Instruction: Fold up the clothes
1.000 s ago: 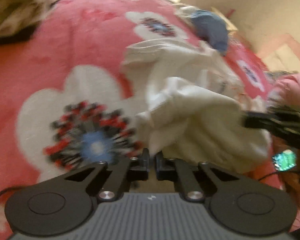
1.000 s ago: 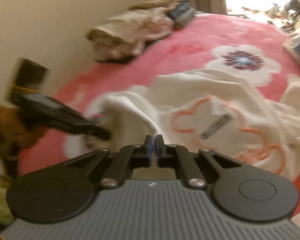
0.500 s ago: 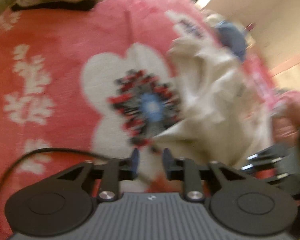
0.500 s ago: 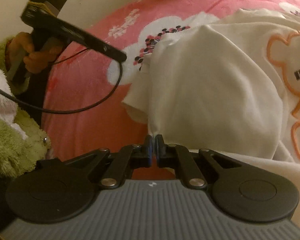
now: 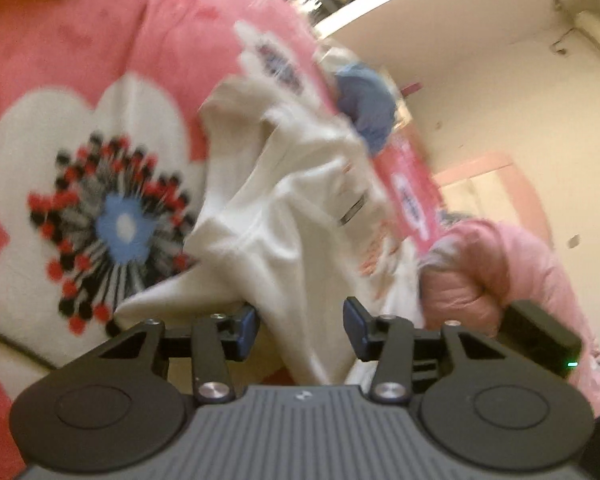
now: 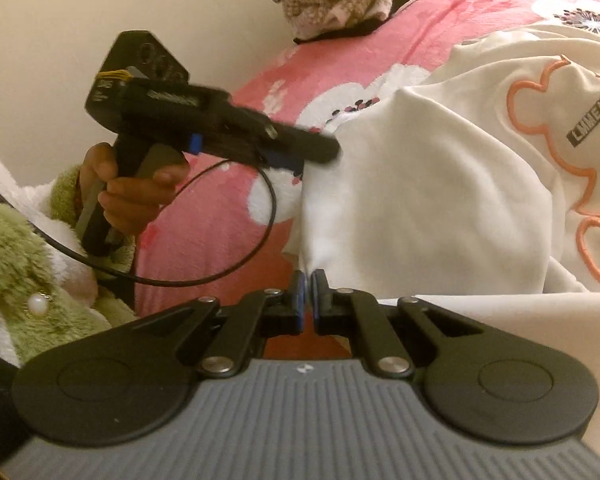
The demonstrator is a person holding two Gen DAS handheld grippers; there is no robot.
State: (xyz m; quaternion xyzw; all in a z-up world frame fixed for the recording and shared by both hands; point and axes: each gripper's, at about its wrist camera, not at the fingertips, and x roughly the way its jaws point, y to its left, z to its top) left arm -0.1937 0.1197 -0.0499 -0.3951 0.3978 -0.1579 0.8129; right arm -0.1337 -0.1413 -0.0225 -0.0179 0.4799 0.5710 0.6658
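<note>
**One grip released, one grip kept on the white sweatshirt**

Two grippers are at the near edge of the bed [image 6: 220, 240], which is covered by a pink flowered blanket [image 5: 80, 40]. The white sweatshirt [image 6: 440, 200] lies rumpled on that blanket, its orange-outlined print facing up.

Change noted: the left gripper [image 5: 300, 326] was closed a second ago; its jaws have just been opening and now stand apart. A fold of the sweatshirt hangs between them, but neither pad presses on it. In my judgement a hem or sleeve has just been let go, so one fold is laid or a re-grip is due.

The right gripper [image 6: 310, 292] is clenched, pinching the sweatshirt's near edge, and has come lower and closer to the cloth.

Pose: both tools tilt downward toward the bed. A hand [image 6: 128, 188] in a fuzzy green sleeve [image 6: 24, 264] carries the left tool, its cable [image 6: 228, 256] looping beneath.
</note>
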